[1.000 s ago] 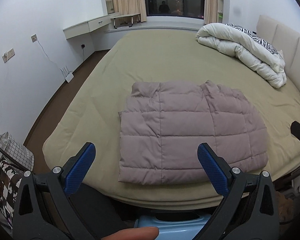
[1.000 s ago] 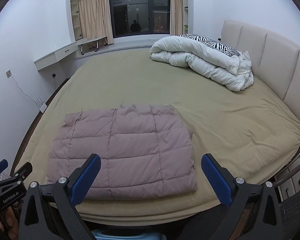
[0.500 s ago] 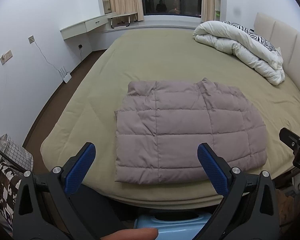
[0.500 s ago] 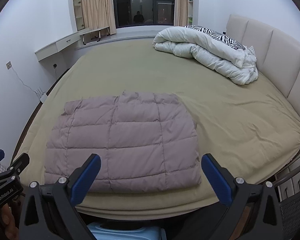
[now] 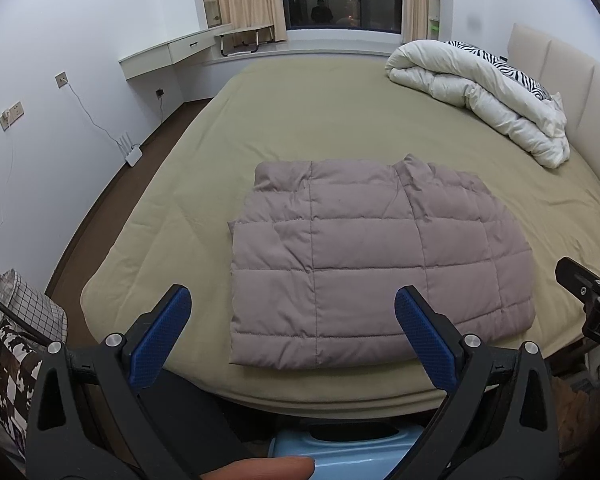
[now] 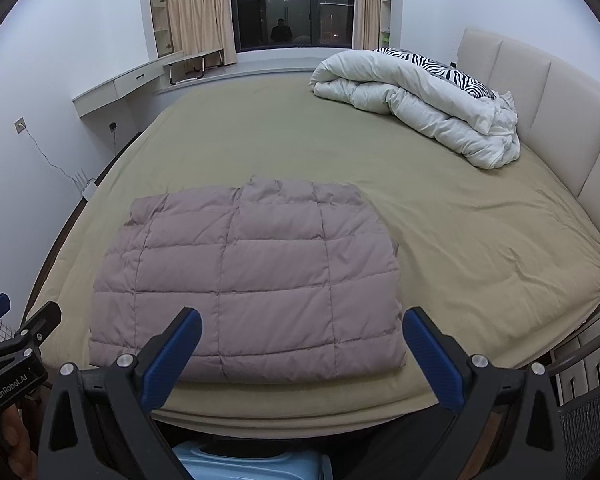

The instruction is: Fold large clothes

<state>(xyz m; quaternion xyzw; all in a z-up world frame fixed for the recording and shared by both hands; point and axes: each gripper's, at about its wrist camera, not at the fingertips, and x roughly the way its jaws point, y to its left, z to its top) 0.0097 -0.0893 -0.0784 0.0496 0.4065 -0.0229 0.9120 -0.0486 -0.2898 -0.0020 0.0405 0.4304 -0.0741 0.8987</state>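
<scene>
A mauve quilted puffer garment (image 5: 376, 264) (image 6: 248, 280) lies folded into a flat rectangle near the front edge of the olive-green bed (image 5: 340, 120) (image 6: 460, 232). My left gripper (image 5: 292, 320) hovers open in front of the bed edge, its blue pads wide apart and holding nothing. In the same way my right gripper (image 6: 300, 344) hangs open and empty, just short of the garment's near edge. Each wrist view also catches the other gripper at its side edge.
A white duvet with a zebra-print pillow (image 5: 488, 84) (image 6: 420, 96) is bunched at the headboard (image 6: 540, 96). A light blue object (image 5: 340, 452) sits on the floor below me. Checked bags (image 5: 16, 344) stand at left, a wire basket (image 6: 592, 416) at right.
Both grippers drifted slightly, so the garment sits a little differently in each view. The jaws stayed open and the garment did not move.
</scene>
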